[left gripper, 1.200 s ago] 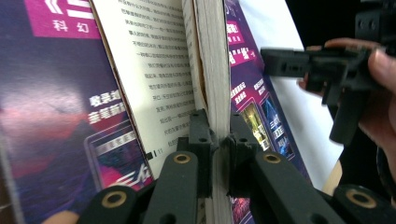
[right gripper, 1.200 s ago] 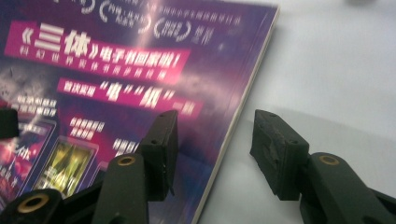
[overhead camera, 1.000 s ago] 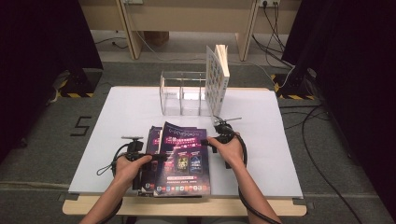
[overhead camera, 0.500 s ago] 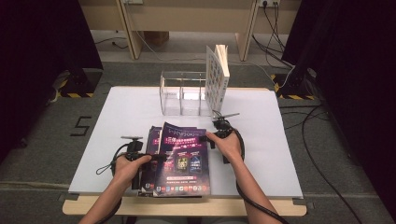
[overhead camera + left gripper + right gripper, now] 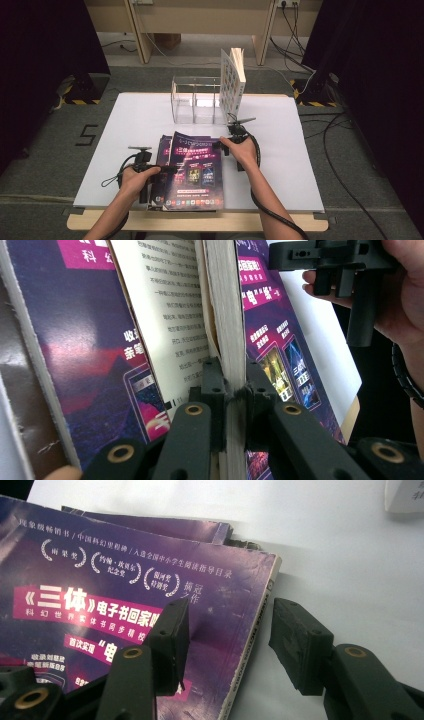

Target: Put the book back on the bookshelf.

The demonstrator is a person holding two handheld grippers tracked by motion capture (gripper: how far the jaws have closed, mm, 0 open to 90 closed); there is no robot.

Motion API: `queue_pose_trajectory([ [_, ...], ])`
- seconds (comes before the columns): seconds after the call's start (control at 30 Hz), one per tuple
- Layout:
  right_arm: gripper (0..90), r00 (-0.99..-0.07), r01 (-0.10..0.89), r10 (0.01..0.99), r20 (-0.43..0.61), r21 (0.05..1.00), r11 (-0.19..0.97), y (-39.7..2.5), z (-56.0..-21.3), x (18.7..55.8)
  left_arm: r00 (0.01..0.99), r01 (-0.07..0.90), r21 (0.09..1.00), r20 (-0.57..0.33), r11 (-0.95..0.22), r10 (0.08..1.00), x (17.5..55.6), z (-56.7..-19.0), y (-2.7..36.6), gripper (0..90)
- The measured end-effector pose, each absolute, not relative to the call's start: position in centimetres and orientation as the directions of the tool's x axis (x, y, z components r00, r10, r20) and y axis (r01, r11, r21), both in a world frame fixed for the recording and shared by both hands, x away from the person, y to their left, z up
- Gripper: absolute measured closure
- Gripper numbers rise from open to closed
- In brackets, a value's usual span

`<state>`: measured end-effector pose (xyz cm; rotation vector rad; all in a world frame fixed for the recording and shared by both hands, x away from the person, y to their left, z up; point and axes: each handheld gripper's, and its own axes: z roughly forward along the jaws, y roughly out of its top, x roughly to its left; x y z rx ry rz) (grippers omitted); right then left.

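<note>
Clamping a thick block of cream pages, the left gripper [image 5: 231, 395] has its two black jaws pressed tight on the lower edge of the top purple-covered paperback book [image 5: 194, 167], cover flap fanned off to one side in the left gripper view. Right gripper [image 5: 227, 642] jaws spread wide, straddling that same book's spine corner, one jaw over the cover, the other over bare table, neither visibly pressing; nothing held. Top book is lifted along its left edge and lies on a second purple-covered book [image 5: 161, 150] whose edges peek out at the left and far side; exact count of books in the stack beyond two cannot be told. Stack sits near the front edge of the white rectangular tabletop [image 5: 130, 125], left of centre. Farther back: one clear acrylic divided file holder [image 5: 192, 100], with one white grid-patterned book [image 5: 231, 85] standing upright at its right end. Table has a light wooden rim, stands on grey carpet marked with a black "5" [image 5: 86, 135]; dark curtains at both sides, cables [image 5: 345, 150] on the floor at right, wooden furniture legs behind. Two hands, two grippers.
</note>
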<state>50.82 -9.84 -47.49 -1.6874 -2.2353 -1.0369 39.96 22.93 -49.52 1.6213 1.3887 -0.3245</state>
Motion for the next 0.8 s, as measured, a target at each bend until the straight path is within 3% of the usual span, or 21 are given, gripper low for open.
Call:
queue_pose_trajectory([
  [0.23, 53.7, -0.359, 0.896, 0.785, 0.506, 0.423, 0.137, -9.27, -47.47, 51.00, 0.323, 0.883, 0.465, -0.708, 0.070, 0.629, 40.23, -49.59, 23.02, 81.9],
  [0.57, 74.4, -0.386, 0.875, 0.760, 0.522, 0.469, 0.122, -9.49, -46.65, 50.41, 0.321, 0.893, 0.448, -0.681, 0.028, 0.659, 40.64, -48.98, 22.85, 81.1],
  [0.8, 76.6, -0.388, 0.882, 0.742, 0.547, 0.454, 0.126, -9.60, -46.70, 50.62, 0.331, 0.889, 0.458, -0.668, 0.018, 0.667, 40.63, -48.81, 22.70, 80.7],
])
